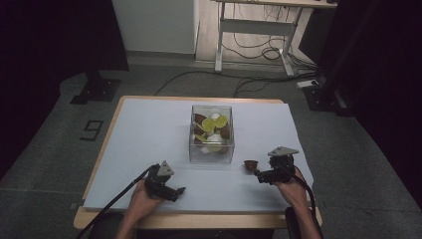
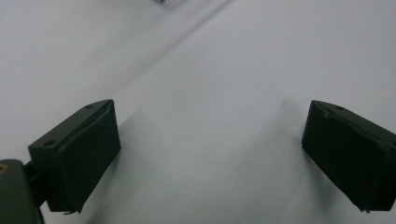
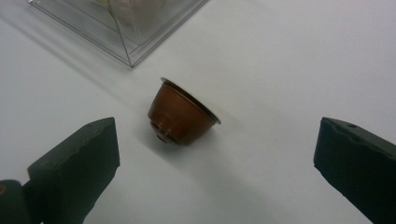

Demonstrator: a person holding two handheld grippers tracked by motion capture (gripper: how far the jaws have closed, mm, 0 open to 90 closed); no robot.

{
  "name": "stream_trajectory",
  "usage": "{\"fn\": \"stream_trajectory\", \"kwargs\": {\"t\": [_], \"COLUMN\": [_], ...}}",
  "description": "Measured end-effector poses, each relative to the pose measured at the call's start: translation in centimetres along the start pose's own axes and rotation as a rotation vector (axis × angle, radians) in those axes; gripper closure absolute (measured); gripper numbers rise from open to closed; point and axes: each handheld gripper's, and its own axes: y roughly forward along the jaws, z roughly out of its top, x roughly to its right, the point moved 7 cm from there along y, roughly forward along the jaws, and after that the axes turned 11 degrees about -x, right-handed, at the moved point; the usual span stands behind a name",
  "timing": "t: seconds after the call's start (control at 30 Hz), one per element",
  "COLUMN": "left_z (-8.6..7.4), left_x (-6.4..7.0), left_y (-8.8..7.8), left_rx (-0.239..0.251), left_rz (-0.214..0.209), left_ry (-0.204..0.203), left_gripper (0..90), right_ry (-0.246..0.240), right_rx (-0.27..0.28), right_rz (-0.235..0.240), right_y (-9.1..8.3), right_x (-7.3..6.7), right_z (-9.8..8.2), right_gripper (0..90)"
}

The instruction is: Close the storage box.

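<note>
Left gripper (image 1: 180,190) is sitting low over the white mat (image 1: 149,134) near the front edge, jaws spread wide with only bare mat between them. Mid-table, the clear box (image 1: 211,149) is holding yellow, white and brown capsules. Just right of the box's front corner, the brown capsule (image 1: 251,164) is lying on its side on the mat, rim facing away from the right gripper. Right gripper (image 1: 257,172) is pointing at it, jaws fully apart, capsule ahead and untouched.
</note>
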Motion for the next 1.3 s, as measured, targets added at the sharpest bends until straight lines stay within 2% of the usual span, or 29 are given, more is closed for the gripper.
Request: {"fn": "stream_trajectory", "kwargs": {"t": [0.2, 0.67, 0.97, 1.13, 1.3], "left_z": [0.0, 0.0, 0.0, 0.0, 0.0], "left_x": [0.0, 0.0, 0.0, 0.0, 0.0], "left_y": [0.0, 0.0, 0.0, 0.0, 0.0], "left_rx": [0.001, 0.001, 0.001, 0.002, 0.002], "left_rz": [0.000, 0.000, 0.000, 0.000, 0.000], "left_ry": [-0.001, -0.001, -0.002, -0.002, -0.003], "left_gripper": [3.7, 3.7, 3.7, 3.7, 3.7], "right_ry": [0.007, -0.030, -0.036, -0.010, -0.022], "right_rx": [-0.013, -0.106, -0.141, -0.119, -0.077], "right_rz": [0.000, 0.015, 0.035, 0.066, 0.076], "right_y": [0.8, 2.9, 4.0, 4.2, 4.3], "right_x": [0.2, 0.4, 0.2, 0.3, 0.3], "right_z": [-0.6, -2.5, -3.3, -3.5, -3.7], "right_gripper": [0.4, 0.2, 0.0, 0.0, 0.0]}}
